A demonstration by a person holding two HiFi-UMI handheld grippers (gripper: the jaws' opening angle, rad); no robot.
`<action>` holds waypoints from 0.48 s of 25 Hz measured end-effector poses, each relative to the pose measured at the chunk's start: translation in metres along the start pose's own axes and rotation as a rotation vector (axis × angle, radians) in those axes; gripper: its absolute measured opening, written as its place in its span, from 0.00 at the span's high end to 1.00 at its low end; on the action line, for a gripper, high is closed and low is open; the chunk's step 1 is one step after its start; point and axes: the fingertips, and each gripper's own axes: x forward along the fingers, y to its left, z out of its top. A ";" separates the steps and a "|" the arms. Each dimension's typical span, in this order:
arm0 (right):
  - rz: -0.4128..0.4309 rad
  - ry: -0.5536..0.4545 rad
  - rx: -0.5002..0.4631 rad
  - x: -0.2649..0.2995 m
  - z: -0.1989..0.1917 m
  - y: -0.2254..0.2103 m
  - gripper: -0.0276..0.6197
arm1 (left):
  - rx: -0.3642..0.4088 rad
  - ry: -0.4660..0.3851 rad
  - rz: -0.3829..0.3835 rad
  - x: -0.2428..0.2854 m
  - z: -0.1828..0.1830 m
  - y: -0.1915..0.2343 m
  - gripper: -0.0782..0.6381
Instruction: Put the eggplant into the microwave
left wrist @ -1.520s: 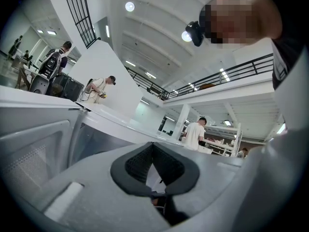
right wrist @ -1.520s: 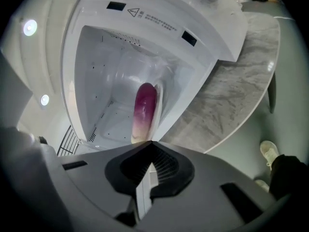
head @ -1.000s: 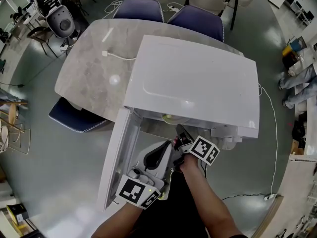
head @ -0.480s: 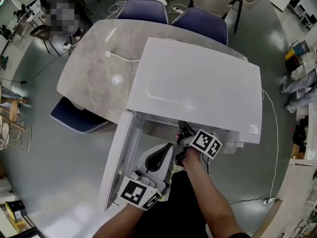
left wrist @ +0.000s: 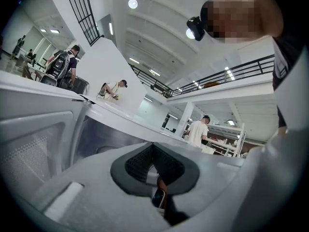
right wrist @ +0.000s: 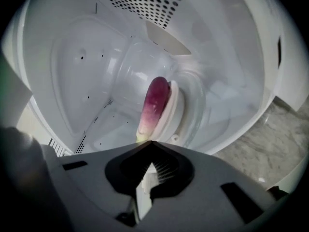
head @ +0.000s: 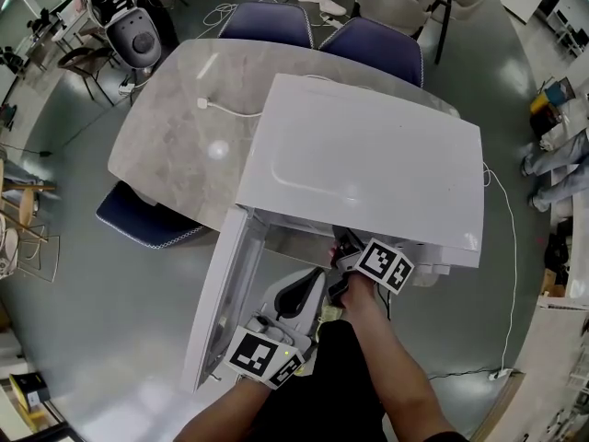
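Note:
The white microwave stands on the marble table with its door swung open to the left. In the right gripper view a purple eggplant lies inside the cavity on the glass turntable, its pale stem end nearest me. My right gripper is shut and empty, just in front of the eggplant and apart from it; in the head view the right gripper is at the microwave's mouth. My left gripper hangs lower beside the open door, its jaws together with nothing in them.
A white cable lies on the marble table left of the microwave. Blue chairs stand at the far side and one at the left. Several people stand far off in the left gripper view.
My right gripper has shifted slightly at the microwave's opening. The left gripper has kept still by the door.

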 end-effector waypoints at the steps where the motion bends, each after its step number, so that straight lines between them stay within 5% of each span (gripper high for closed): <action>1: 0.003 0.003 -0.003 -0.004 -0.003 0.002 0.95 | -0.003 0.007 0.002 0.000 -0.001 -0.001 0.88; 12: 0.083 -0.033 -0.225 -0.092 -0.017 0.068 0.95 | -0.011 0.054 -0.021 -0.009 0.007 -0.032 0.88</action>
